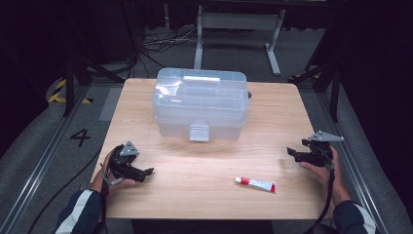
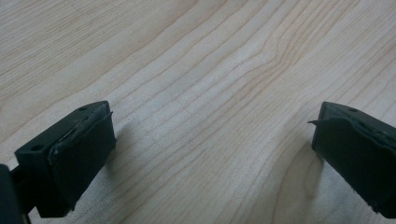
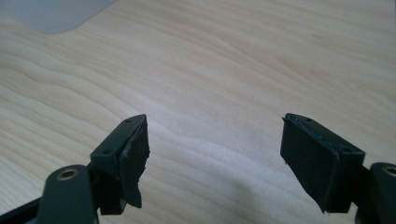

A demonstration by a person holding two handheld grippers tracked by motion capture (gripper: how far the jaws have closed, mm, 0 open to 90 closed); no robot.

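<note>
A clear plastic box (image 1: 200,103) with a closed lid and a front latch stands at the middle back of the wooden table (image 1: 204,161). A small white and red tube (image 1: 255,183) lies flat near the front, right of centre. My left gripper (image 1: 147,171) rests low at the table's front left, held by a hand, its jaws wide apart over bare wood (image 2: 210,140). My right gripper (image 1: 291,152) sits at the right edge, pointing left, jaws also apart with nothing between them (image 3: 215,158). A corner of the box (image 3: 56,14) shows at the top left of the right gripper view.
Black frame legs and cables stand on the grey floor behind the table. A metal rail runs along each side of the table. A number 4 (image 1: 80,137) is marked on the floor at the left.
</note>
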